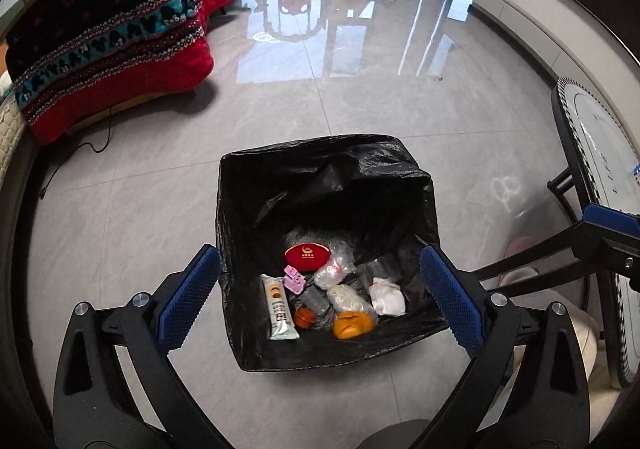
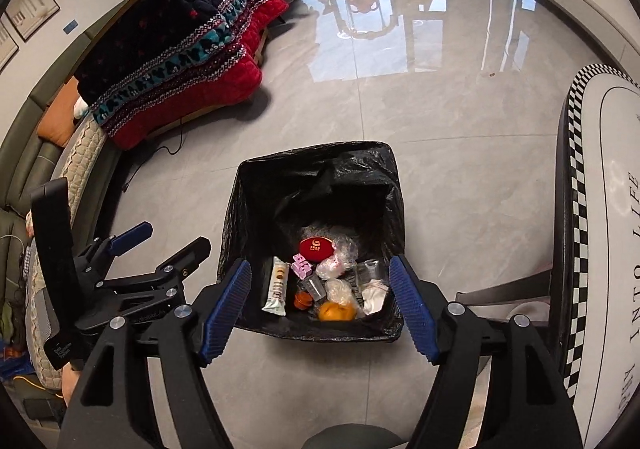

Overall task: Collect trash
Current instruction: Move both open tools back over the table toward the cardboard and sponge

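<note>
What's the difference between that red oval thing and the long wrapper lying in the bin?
The red oval lid is flat, rounded and solid red with a gold logo; the long wrapper is a narrow, pale packet with printed pictures. The red oval lid lies toward the far side of the heap, while the long wrapper lies along the left edge, running front to back. Both rest inside the black bin bag among other trash.

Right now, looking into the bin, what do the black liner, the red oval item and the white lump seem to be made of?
Black liner: thin plastic film, with a crinkled, faintly glossy surface. Red oval item: probably hard plastic or lacquered metal, smooth and shiny with a gold logo; the look leaves it open. White lump: likely crumpled tissue or paper, matte with soft folds.
</note>
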A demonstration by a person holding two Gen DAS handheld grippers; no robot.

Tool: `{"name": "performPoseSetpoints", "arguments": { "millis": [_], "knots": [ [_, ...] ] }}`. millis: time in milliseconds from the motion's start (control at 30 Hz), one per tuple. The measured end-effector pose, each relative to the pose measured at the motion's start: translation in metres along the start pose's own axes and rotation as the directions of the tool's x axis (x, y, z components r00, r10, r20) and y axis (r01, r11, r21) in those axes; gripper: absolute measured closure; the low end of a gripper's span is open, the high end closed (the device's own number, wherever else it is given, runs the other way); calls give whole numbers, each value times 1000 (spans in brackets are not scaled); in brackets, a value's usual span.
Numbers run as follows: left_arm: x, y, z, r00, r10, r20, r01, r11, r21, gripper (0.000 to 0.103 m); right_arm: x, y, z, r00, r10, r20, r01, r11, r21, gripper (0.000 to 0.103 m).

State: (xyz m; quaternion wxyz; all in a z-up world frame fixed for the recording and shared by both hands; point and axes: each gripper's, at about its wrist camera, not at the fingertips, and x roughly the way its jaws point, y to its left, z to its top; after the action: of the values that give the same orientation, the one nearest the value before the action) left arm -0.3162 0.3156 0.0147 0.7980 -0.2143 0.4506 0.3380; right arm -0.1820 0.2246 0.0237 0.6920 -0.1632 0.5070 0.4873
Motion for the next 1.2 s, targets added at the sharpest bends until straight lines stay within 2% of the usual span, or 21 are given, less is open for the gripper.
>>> {"name": "performPoseSetpoints", "arguments": {
  "millis": [367,533,667,933,1200],
  "knots": [
    [-13,-37,2,999,-41,14,40,994,97,6,-24,-27,-9,999,17,40,-19,998,55,30],
    [-19,-70,8,997,-79,16,75,985,157,6,-44,-49,-12,997,10,74,-17,996,92,30],
    [-23,-106,13,991,-136,10,130,968,215,6,-65,-72,-15,994,-16,109,2,992,125,30],
    [-28,-200,22,971,-239,-17,229,908,351,6,-112,-148,-36,980,-103,170,57,966,252,28],
    [-38,-302,17,945,-318,-77,312,807,501,6,-159,-234,-67,961,-200,193,105,903,416,28]
  ]
}}
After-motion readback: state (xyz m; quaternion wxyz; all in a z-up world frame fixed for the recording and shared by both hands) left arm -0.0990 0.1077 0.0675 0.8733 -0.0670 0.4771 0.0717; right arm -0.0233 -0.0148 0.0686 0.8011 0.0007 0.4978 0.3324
